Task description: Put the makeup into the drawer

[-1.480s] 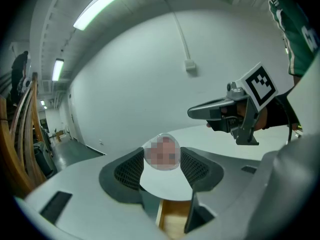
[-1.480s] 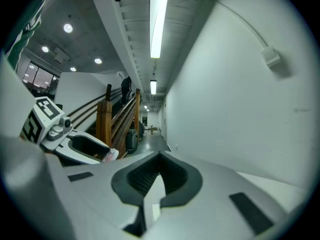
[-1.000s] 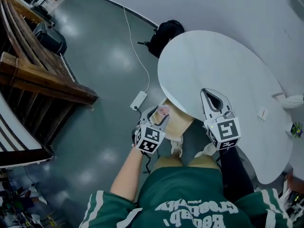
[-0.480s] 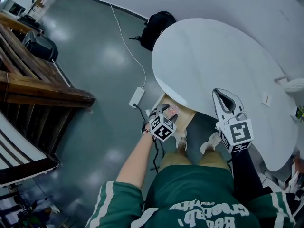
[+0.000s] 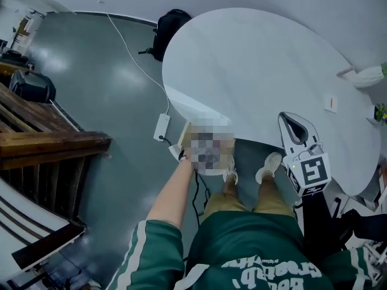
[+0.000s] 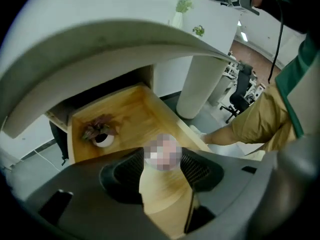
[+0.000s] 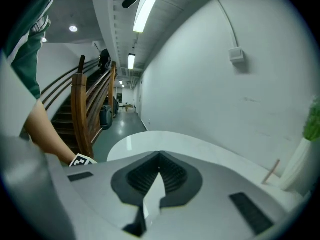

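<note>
One makeup item (image 6: 162,153), small and round, label not legible, is clamped between the jaws of the left gripper (image 6: 162,159). It is held over the floor of the one open wooden drawer (image 6: 131,109) beneath the white table (image 5: 260,59). One potted plant (image 6: 100,133) stands in the drawer's far corner. The right gripper (image 5: 294,119), jaws together and empty, is over the table's near edge. The sweatshirt lettering (image 5: 260,267) is upside down and unreadable.

White block lettering runs across the green sweatshirt (image 5: 260,269) at six o'clock in the head view, upside down and illegible.
</note>
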